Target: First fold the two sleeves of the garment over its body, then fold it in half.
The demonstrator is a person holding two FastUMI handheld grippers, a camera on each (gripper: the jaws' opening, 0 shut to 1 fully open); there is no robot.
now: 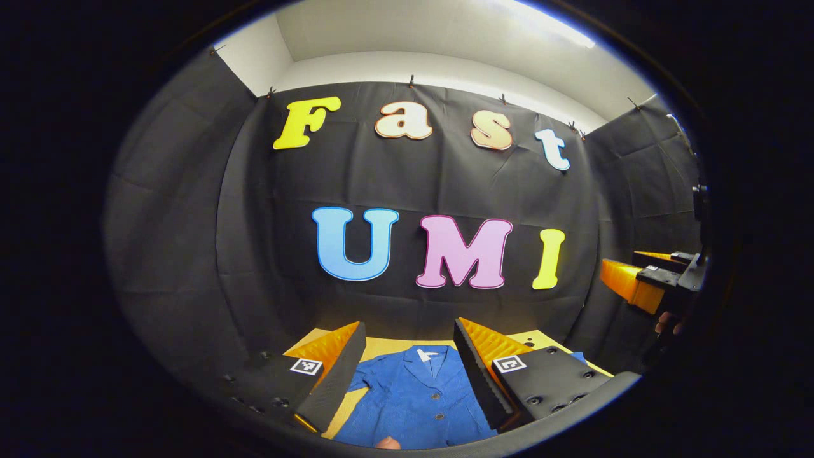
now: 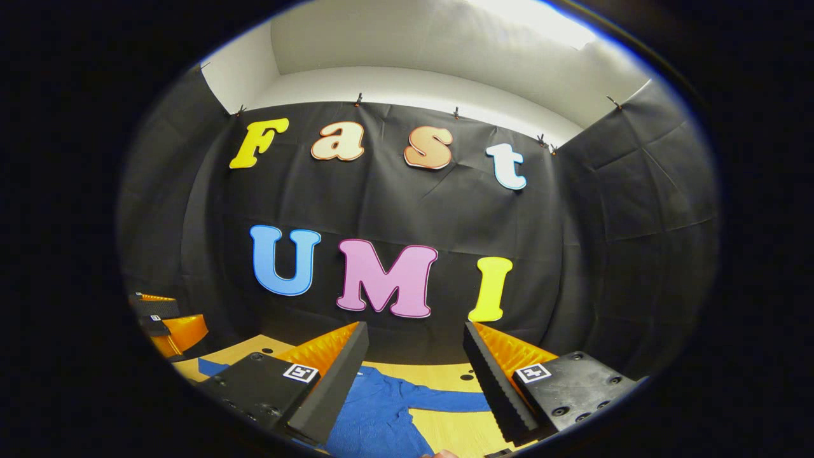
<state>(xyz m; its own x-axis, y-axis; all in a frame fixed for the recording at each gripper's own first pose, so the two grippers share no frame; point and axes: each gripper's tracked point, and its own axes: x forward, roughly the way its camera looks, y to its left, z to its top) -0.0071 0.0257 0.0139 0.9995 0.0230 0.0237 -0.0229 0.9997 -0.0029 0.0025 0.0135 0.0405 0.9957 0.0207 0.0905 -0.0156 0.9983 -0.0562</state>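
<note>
- Black cloth (image 1: 445,191) hangs as the booth's back and side walls, clipped along its top edge, with a pale wall and ceiling above it.
- Low in both views lies a light wooden table (image 2: 458,439); most of it is cut off by the bottom edge and by the fingers in front.
- On the table lies the blue garment (image 1: 413,401), spread flat with its front up, collar toward the back wall, and a row of dark buttons down the middle.
- In the left gripper view the left gripper (image 1: 407,375) is held above the garment with its fingers spread wide, gripping nothing; the garment's body shows in the gap between them. One sleeve (image 1: 365,380) peeks out beside the near finger, and the hem is cut off.
- In the right gripper view the right gripper (image 2: 413,381) is likewise released, fingers wide apart and off the cloth. Between them an outstretched sleeve (image 2: 445,401) runs across the bare wood; its cuff is hidden behind a finger.
- The other gripper shows at the far right of the left gripper view, partly cut off, with a fingertip of the hand (image 1: 664,323) holding it just visible.
- A small pale shape at the bottom edge of each view is too cropped to make out.
</note>
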